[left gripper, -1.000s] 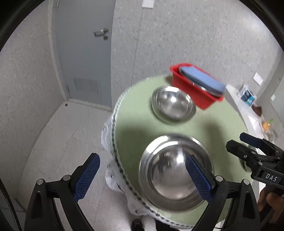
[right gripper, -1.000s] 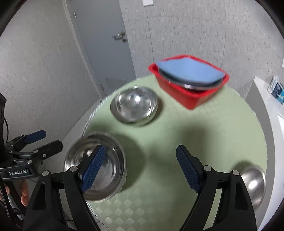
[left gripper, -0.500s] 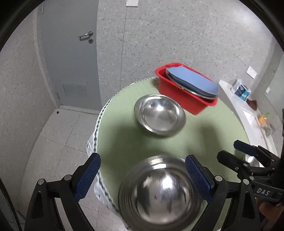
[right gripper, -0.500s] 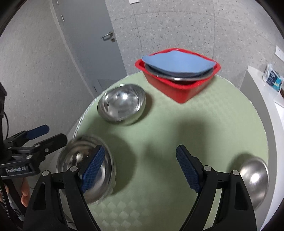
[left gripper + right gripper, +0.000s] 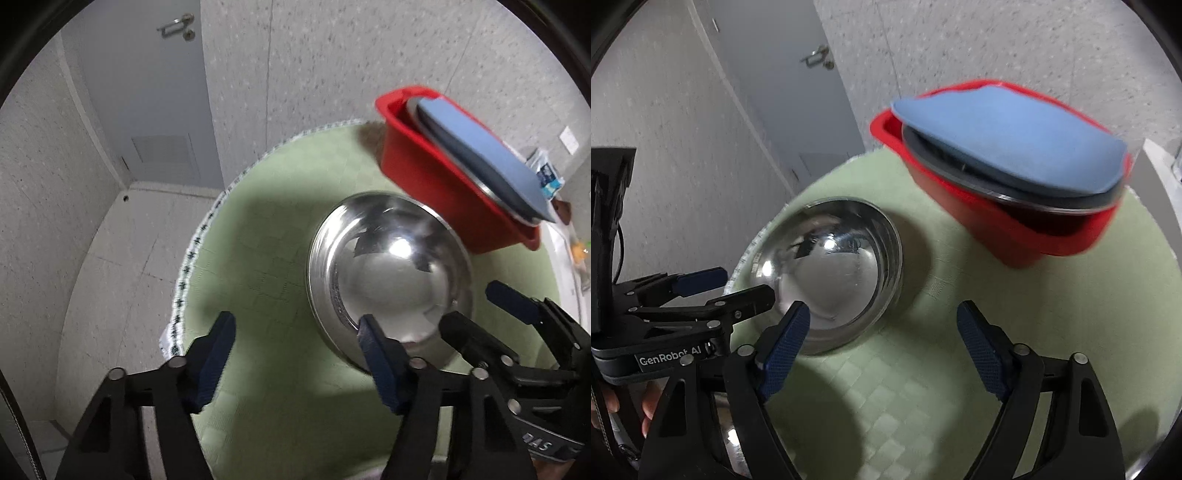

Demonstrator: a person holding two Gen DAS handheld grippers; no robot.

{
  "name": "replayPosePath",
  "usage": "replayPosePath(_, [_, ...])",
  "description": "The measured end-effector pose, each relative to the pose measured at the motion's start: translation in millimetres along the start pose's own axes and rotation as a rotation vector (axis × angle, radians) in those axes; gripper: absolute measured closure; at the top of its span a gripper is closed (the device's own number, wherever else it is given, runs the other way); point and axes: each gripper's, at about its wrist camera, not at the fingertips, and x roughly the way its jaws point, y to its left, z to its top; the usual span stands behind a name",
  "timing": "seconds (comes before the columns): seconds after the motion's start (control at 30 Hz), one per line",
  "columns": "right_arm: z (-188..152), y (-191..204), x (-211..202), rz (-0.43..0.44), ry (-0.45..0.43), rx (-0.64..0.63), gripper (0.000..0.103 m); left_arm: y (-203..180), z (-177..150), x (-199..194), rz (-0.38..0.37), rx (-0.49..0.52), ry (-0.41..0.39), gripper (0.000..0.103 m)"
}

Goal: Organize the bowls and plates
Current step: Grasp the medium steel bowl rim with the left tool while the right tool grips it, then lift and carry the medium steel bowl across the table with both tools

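A steel bowl sits upright on the round green table, just in front of a red bin. The bin holds a steel plate under a blue plate. My left gripper is open and empty, its right fingertip at the bowl's near rim. My right gripper is open and empty, its left fingertip at the same bowl's near rim. A second steel bowl shows partly below my right gripper's left finger.
The table's left edge with its patterned trim drops to a tiled floor. A grey door stands behind. A white counter with small items lies at the right.
Both grippers moved forward to the far steel bowl by the red bin. The nearer bowl slid out of the left wrist view and now lies under the right gripper.
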Motion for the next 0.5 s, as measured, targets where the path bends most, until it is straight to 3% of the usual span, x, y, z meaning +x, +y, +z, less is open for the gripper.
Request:
replayPosePath(0.13, [1, -8, 20, 0.044, 0.05, 0.019, 0.047, 2, 8, 20, -0.028, 0.001, 0.037, 0.061])
replayPosePath(0.27, [4, -9, 29, 0.102, 0.079, 0.02, 0.068, -4, 14, 28, -0.056, 0.024, 0.041, 0.089])
replayPosePath(0.5, [4, -11, 24, 0.12, 0.078, 0.037, 0.072, -7, 8, 18, -0.066, 0.041, 0.009, 0.09])
